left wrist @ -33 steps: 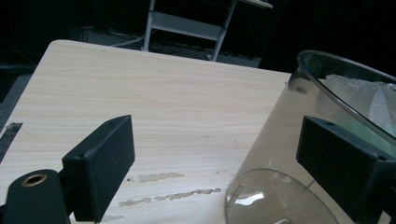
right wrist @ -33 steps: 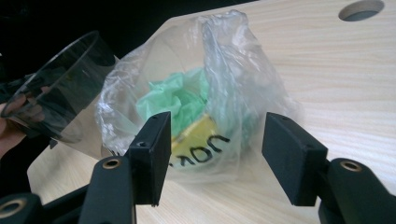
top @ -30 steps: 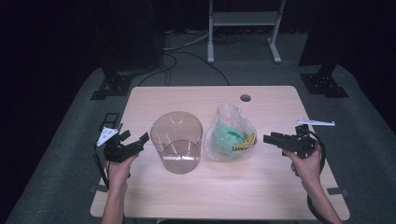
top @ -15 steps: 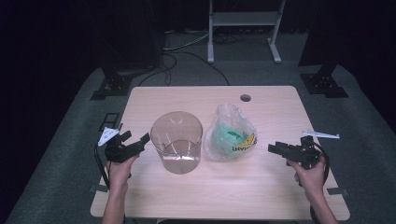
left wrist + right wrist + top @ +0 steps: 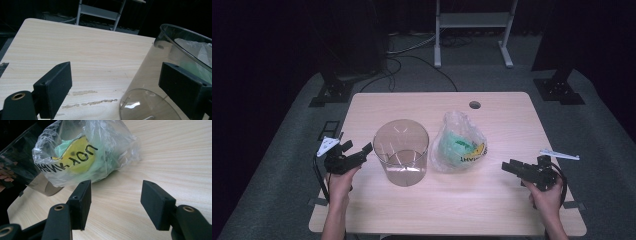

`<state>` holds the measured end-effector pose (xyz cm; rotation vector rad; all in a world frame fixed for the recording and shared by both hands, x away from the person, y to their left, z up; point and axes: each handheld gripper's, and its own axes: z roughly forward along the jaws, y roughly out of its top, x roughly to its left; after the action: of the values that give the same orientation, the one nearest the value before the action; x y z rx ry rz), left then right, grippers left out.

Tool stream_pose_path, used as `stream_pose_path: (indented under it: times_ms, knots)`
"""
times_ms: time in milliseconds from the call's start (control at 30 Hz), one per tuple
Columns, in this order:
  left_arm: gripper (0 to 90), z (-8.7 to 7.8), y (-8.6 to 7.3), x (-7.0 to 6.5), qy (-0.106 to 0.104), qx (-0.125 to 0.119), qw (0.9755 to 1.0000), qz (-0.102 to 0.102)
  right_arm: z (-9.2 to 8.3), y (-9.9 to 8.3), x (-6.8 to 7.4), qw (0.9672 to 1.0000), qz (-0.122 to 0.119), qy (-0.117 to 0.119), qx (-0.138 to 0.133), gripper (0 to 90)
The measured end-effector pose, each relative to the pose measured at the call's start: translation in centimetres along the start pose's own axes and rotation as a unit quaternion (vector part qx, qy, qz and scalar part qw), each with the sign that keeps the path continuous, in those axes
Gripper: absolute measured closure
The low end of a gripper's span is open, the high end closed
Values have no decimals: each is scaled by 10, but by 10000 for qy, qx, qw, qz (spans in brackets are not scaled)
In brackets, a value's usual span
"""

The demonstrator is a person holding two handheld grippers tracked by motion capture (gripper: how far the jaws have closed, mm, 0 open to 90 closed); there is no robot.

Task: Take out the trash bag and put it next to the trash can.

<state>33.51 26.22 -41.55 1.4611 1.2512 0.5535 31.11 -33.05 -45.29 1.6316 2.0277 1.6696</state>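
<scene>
A pale wooden table [image 5: 512,125] is sitting mid-frame in the high view, dark floor around it. A clear plastic bucket [image 5: 401,151] is standing upright at centre-left of the table. Just to its right a crumpled clear plastic bag [image 5: 459,145] is lying, with green and yellow contents and black lettering showing through; whether bag and bucket are touching cannot be told.

Left tongs [image 5: 354,151] are hovering at the lower left of the frame, held by the person's left hand [image 5: 339,177], tips pointing toward the bucket and just beside its wall. In the left gripper view the jaws are standing wide apart, nothing between them but bare table, and the bucket [image 5: 172,82] is rising at the right behind the right-hand jaw.

Right tongs [image 5: 514,168] are sitting at the lower right of the high view in the right hand [image 5: 546,192], aimed left toward the bag, apart from it. In the right gripper view the jaws are standing wide, empty, with the bag [image 5: 85,152] lying beyond them in the upper left and the bucket's edge [image 5: 22,165] at far left.

A metal stand [image 5: 472,20] is showing at the top of the high view.
</scene>
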Motion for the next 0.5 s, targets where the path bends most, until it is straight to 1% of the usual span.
stream_pose_path:
  times_ms: [100,167,267,333,367,433,500]
  knots:
    - [103,0,0,0,-2,-8,10000,-2,-4,-4,0,10000,3,-22,-80,413]
    - [103,0,0,0,-3,-1,10000,2,-6,-7,-1,9999,48,-17,-128,413]
    - [104,0,0,0,-3,-4,10000,-12,-9,-15,-1,9996,62,-50,-287,413]
    - [104,-1,0,0,-7,-7,10000,-15,-12,-22,1,9989,79,-111,-456,413]
    - [104,0,0,0,-11,-3,10000,-10,-13,-25,2,9986,117,-119,-498,413]
    - [104,0,0,-1,-19,-7,10000,-13,-17,-29,5,9984,82,-159,-543,404]
    - [104,0,1,-2,-40,-22,10000,-14,-21,-33,8,9979,136,-128,-616,401]
